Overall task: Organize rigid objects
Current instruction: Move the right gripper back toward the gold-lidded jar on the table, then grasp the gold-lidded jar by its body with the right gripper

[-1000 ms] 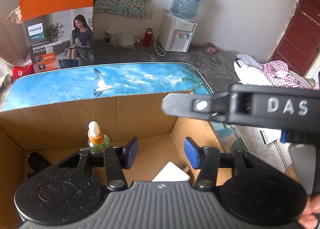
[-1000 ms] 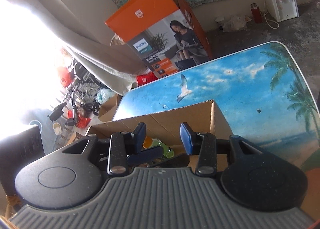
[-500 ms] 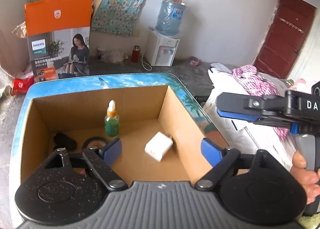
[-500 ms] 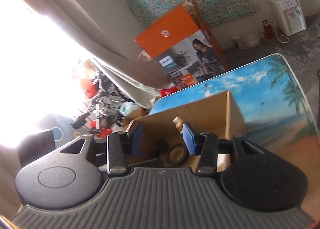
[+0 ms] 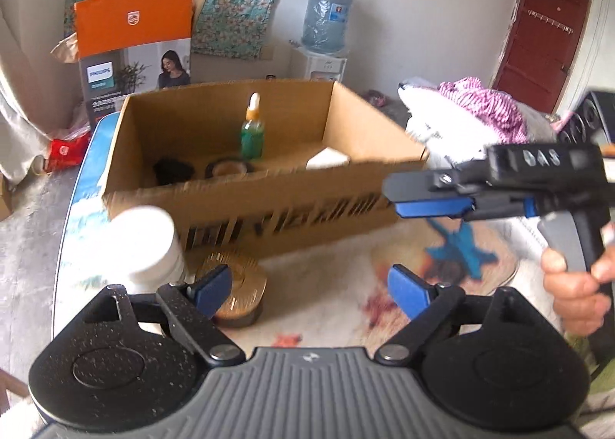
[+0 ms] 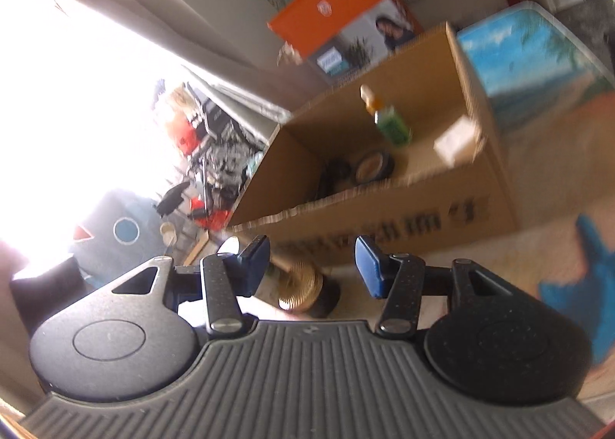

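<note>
Left wrist view first: the left gripper (image 5: 307, 287) has its jaws spread wide with nothing between them – they've just been opening – and it hangs over the table (image 5: 346, 285) on the near side of the cardboard box (image 5: 269, 208). Inside the box I can see a green dropper bottle (image 5: 252, 133), a black lump, a roll of tape (image 5: 229, 169) and a white block (image 5: 327, 159), so 4 things look sorted already. Outside, just in front of the box wall, sit a white jar (image 5: 144, 243) and a gold-topped round tin (image 5: 238, 295) – close together, the tin right by the left fingertip. The right gripper (image 5: 430, 195) floats off to the side in a hand (image 5: 576, 285), and it reads "DAS" on top. Right wrist view: the right gripper's jaws sit about halfway apart, empty, having just been opening, with the gold tin straight ahead below them and the box beyond. My guess is we're between drops, heading for the next pickup; the next move calls for lowering onto the tin or the jar and closing squarely on it. Readable stuff: "PHILIPS" on the orange carton (image 5: 134, 51) behind; the black print on the box front is too smeared to read.
</note>
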